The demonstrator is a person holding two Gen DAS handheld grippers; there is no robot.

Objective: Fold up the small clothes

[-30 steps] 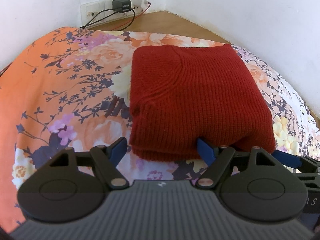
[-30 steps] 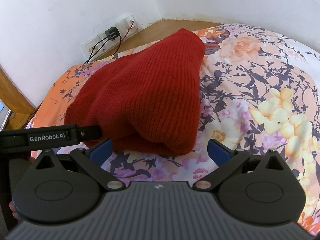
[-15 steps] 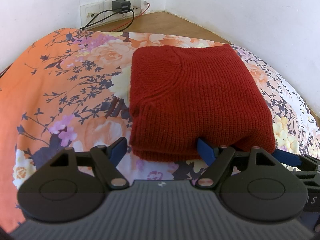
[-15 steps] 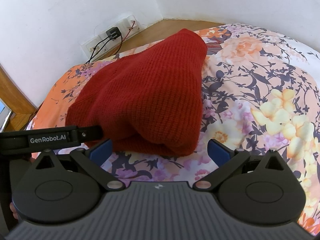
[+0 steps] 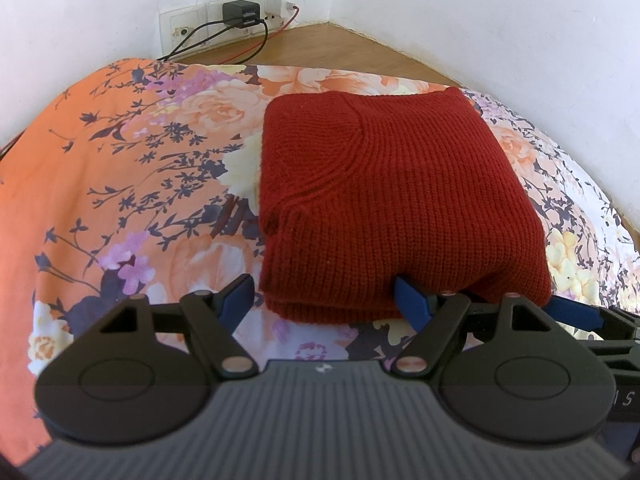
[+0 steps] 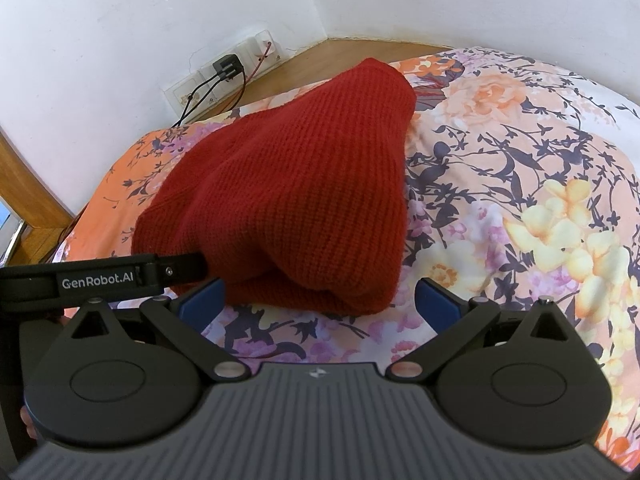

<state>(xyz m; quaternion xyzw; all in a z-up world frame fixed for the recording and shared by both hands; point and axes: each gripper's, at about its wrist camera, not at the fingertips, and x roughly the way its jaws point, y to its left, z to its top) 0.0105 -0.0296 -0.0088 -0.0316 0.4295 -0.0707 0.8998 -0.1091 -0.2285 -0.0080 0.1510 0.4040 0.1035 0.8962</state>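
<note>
A dark red knitted garment [image 5: 392, 204] lies folded into a thick rectangle on a floral bedsheet [image 5: 132, 184]. My left gripper [image 5: 326, 300] is open at the garment's near edge, its blue fingertips [image 5: 236, 294] to either side of the near left corner, nothing pinched. In the right wrist view the same red garment [image 6: 296, 196] bulges up, and my right gripper [image 6: 318, 300] is open just short of its near right corner. The left gripper's arm [image 6: 100, 278] reaches in from the left under the garment's edge.
A wall socket strip with a black charger and cables [image 5: 240, 16] sits at the far wall above a wooden ledge [image 5: 320, 46]. White walls meet in a corner behind the bed. Open sheet lies to the left [image 5: 80, 152] and right [image 6: 540, 184] of the garment.
Both grippers have drawn back very slightly from the garment; the folded garment lies as before and both stay open.
</note>
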